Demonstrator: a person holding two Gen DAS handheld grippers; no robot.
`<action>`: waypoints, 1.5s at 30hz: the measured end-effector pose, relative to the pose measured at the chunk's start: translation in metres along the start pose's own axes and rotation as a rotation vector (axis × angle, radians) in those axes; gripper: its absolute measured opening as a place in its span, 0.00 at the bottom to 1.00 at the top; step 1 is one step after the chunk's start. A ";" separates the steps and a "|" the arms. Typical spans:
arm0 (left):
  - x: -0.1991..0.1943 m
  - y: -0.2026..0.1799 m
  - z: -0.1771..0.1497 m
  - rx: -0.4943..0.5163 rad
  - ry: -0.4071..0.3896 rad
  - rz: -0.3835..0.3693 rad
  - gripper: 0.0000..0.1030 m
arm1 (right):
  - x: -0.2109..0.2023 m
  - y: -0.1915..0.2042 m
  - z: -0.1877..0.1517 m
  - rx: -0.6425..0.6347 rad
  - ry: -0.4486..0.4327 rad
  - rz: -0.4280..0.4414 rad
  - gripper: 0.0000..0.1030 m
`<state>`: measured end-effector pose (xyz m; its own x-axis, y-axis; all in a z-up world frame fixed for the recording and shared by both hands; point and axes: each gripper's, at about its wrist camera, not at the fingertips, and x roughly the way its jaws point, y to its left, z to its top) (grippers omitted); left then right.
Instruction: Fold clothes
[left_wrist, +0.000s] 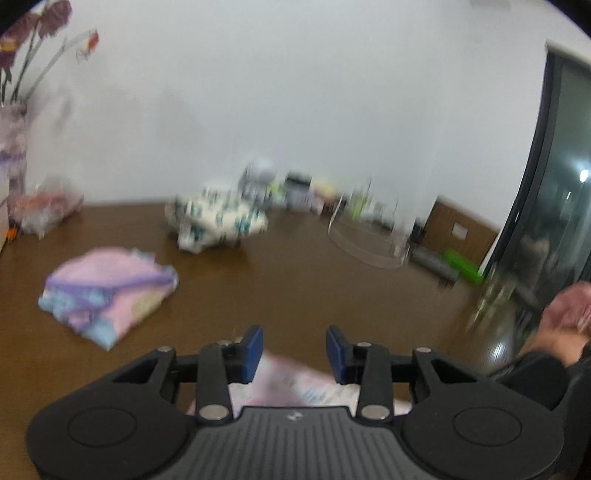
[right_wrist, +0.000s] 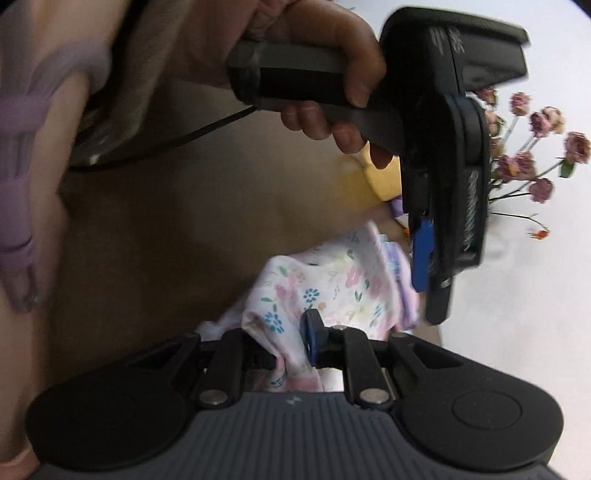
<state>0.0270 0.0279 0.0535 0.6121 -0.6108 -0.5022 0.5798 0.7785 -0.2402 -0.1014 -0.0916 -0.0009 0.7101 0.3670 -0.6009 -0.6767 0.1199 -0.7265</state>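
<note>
A floral white-and-pink garment (right_wrist: 332, 288) hangs bunched between the fingers of my right gripper (right_wrist: 290, 345), which is shut on it; the cloth hides the left finger. In the left wrist view the same garment (left_wrist: 295, 384) lies just under my left gripper (left_wrist: 294, 350), whose blue pads (left_wrist: 253, 350) stand wide apart and hold nothing. The right wrist view shows the left gripper (right_wrist: 428, 273) from the side, held by a hand (right_wrist: 325, 85) above the cloth. A folded pink-and-purple garment (left_wrist: 107, 291) lies on the brown table (left_wrist: 295, 280) at the left.
A crumpled white garment with teal print (left_wrist: 218, 221) sits at the table's back, with blurred clutter (left_wrist: 295, 192) behind it. A vase of dried flowers (left_wrist: 14, 122) stands far left. A clear plastic container (left_wrist: 369, 232) is back right. A hand (left_wrist: 569, 321) shows at the right edge.
</note>
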 end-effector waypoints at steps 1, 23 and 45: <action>0.004 0.001 -0.006 -0.002 0.029 0.007 0.28 | 0.000 0.002 -0.001 0.010 0.002 0.009 0.17; -0.001 0.009 -0.056 -0.019 0.019 0.107 0.31 | -0.025 -0.063 -0.085 1.191 -0.181 0.084 0.50; -0.045 0.015 -0.040 -0.102 -0.079 0.077 1.00 | -0.049 -0.044 -0.104 1.424 -0.237 0.034 1.00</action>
<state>-0.0130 0.0725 0.0396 0.6953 -0.5550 -0.4567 0.4741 0.8317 -0.2889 -0.0864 -0.2109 0.0258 0.7373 0.5126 -0.4399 -0.4076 0.8570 0.3153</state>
